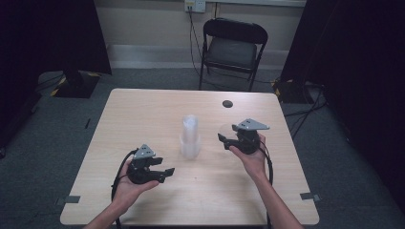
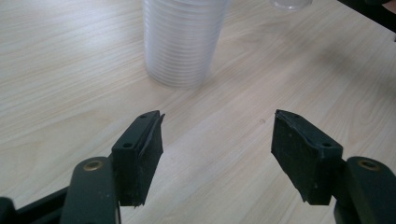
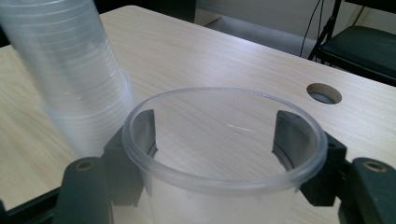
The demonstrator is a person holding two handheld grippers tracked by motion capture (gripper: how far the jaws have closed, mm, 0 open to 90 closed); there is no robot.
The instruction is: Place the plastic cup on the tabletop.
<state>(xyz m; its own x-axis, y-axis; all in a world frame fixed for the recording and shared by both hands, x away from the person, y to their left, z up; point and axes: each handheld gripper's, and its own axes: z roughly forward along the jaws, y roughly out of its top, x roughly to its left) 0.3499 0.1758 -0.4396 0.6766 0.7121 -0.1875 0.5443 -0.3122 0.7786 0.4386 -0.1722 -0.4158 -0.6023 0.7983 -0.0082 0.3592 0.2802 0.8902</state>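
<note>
On the pale wooden desk (image 1: 143, 109): one stack of clear ribbed plastic cups (image 1: 190, 136), upright at centre. One single clear plastic cup (image 3: 224, 154) right of it, clenched in right claw (image 1: 223, 137). Left claw (image 1: 165, 174) released, empty.

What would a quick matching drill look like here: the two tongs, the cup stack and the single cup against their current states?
Things:
1. left tongs
2. right tongs
3. stack of clear cups
4. single clear cup

States:
A. standing upright at the middle of the table
B. gripped from both sides, mouth up
C. jaws apart, nothing between them
D. closed around a cup

Pairs: 1-C, 2-D, 3-A, 4-B
</note>
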